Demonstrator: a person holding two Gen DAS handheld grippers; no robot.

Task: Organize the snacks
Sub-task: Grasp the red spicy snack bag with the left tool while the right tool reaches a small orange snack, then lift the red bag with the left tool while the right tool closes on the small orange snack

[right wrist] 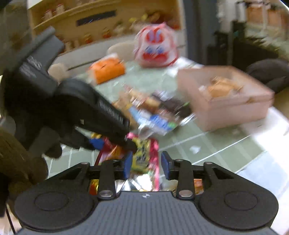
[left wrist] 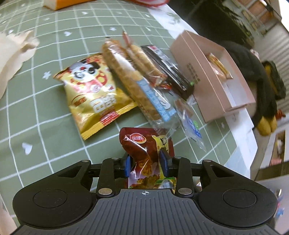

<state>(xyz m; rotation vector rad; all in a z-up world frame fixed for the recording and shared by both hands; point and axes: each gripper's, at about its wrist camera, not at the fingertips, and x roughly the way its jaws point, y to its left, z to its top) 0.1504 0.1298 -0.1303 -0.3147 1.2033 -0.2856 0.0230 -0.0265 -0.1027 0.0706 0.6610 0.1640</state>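
The left gripper (left wrist: 146,162) is clenched on a dark red snack packet (left wrist: 144,144), near the pile. The right gripper (right wrist: 146,165) looks released around a yellow-pink packet (right wrist: 144,153). Best carry it level to the pink box (left wrist: 213,77), far right.

Both wrist views look forward and down, low and close over the table (left wrist: 36,101). Both take in the snack pile (left wrist: 137,79) and pink box (left wrist: 213,85); the right view, blurred, also catches the left gripper (right wrist: 126,142)

Black plush toy (left wrist: 252,72) beside table; wooden shelf (right wrist: 101,16) behind.
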